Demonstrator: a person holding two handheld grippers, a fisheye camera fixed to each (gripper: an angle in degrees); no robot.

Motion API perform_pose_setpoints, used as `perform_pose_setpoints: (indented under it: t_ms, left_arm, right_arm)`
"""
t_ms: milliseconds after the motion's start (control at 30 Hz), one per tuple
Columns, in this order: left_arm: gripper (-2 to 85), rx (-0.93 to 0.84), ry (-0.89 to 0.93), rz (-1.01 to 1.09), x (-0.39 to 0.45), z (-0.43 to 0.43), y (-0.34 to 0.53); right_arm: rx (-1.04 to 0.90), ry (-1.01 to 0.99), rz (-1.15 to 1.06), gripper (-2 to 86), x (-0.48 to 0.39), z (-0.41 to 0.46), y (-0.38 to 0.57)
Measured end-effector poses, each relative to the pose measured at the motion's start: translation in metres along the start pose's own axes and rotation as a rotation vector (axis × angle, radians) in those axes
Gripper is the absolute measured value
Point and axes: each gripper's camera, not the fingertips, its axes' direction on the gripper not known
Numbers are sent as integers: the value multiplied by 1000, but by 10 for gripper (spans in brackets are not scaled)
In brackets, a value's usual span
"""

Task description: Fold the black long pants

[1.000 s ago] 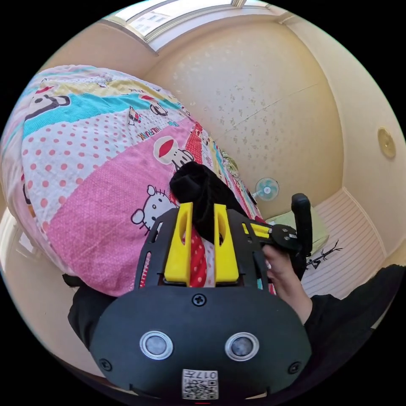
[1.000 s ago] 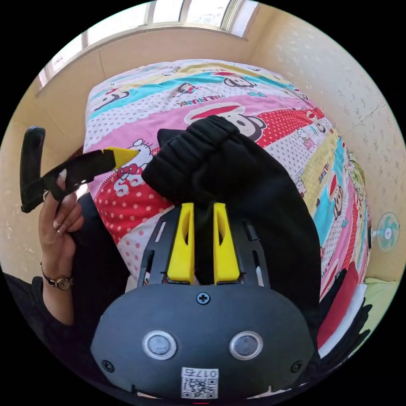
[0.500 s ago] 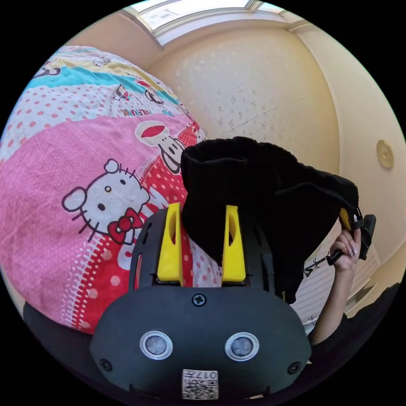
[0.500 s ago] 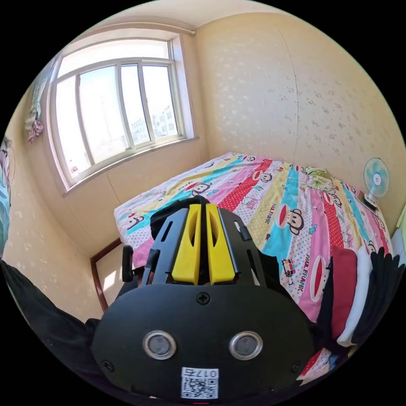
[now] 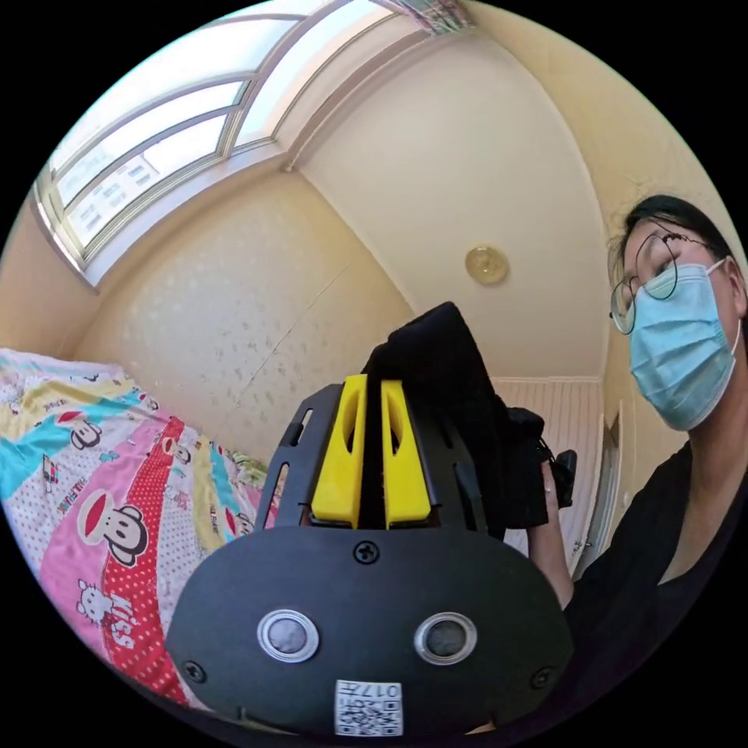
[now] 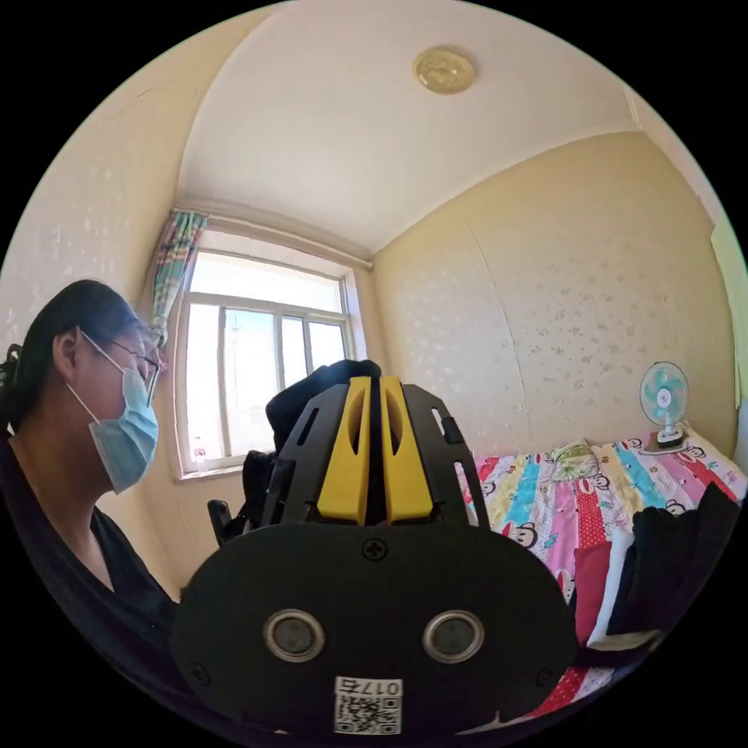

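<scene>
In the left gripper view, the left tool [image 5: 367, 389] is seen at the centre of the frame, its yellow jaws nearly closed, with black cloth of the pants [image 5: 452, 374] gripped between them. The pants rise behind the jaws, lifted above the bed [image 5: 93, 483], which lies at the lower left. A hand [image 5: 549, 514] is seen just right of the pants. In the right gripper view, the right tool [image 6: 372, 389] is also nearly closed on the pants [image 6: 312, 393], which are bunched behind its jaws. A stack of clothes [image 6: 639, 576] is seen on the bed at the lower right, and a fan [image 6: 664, 401] at the right edge
</scene>
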Motion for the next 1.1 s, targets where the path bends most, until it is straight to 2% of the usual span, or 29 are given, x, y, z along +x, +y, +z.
perform_pose_setpoints:
  t_ms: [67, 133, 200, 333, 533, 667, 767, 867, 933, 967, 1000, 1033, 1100]
  left_arm:
    - [37, 59, 61, 34, 35, 9, -25]
    - [37, 175, 128, 124, 88, 13, -55]
    - [37, 220, 126, 186, 129, 17, -77]
    - [37, 273, 135, 370, 214, 19, -118]
    - [38, 292, 84, 456, 276, 28, -127]
    - [38, 262, 11, 493, 278, 41, -123]
    - [38, 131, -51, 433, 239, 89, -130]
    - [38, 8, -106, 311, 161, 183, -146]
    - [41, -122, -254, 246, 81, 304, -160]
    - [42, -174, -304, 243, 58, 337, -161]
    - [45, -311, -396, 220, 7, 396, -156]
    - [43, -480, -472, 110, -49, 435, -140]
    - [29, -632, -489, -9, -113, 449, -98]
  right_arm:
    - [77, -36, -55, 12, -16, -31, -31]
    - [184, 21, -117, 12, -38, -63, -67]
    - [246, 94, -155, 12, -53, -81, -94]
    - [392, 49, -188, 11, -62, -122, -148]
    - [494, 45, -128, 12, -43, -140, -177]
    - [455, 48, -115, 13, -20, -128, -181]
    - [374, 74, -31, 14, 25, -86, -180]
    - [258, 206, 59, 17, 96, -2, -185]
    - [184, 323, 119, 20, 181, 106, -199]
    - [166, 354, 124, 22, 205, 136, -201]
    - [93, 441, 110, 25, 254, 199, -197]
    - [-87, 565, 168, 26, 305, 254, -182]
    - [-349, 723, 406, 20, 375, 295, -140]
